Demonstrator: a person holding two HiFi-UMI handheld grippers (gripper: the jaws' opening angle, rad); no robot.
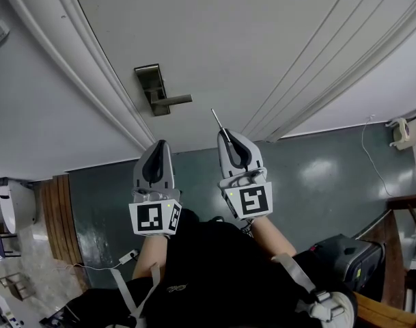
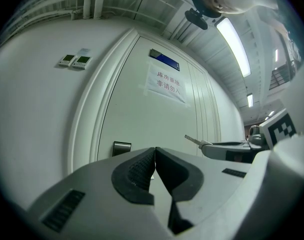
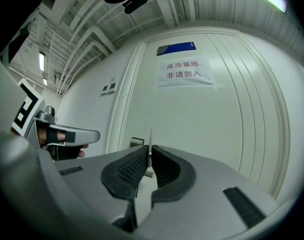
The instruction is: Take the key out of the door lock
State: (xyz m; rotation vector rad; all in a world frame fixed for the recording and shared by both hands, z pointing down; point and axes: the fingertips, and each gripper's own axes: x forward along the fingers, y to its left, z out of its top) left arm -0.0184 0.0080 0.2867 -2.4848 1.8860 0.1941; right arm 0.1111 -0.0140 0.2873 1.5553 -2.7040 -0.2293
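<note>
While the right hand-held gripper (image 1: pixel 228 137) clenched the key (image 1: pixel 217 119), its blade stood clear of the door lock (image 1: pixel 151 87); removal looked done, and the left hand-held gripper (image 1: pixel 158 146) hung closed, empty

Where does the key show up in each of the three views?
Head view: the key sticks out beyond the tips of the right gripper, just right of centre.
Left gripper view: the key is right of centre, poking leftward.
Right gripper view: the key stands at centre as a thin blade pinched between the jaws.
Shared landmark: the lock plate on the door.
</note>
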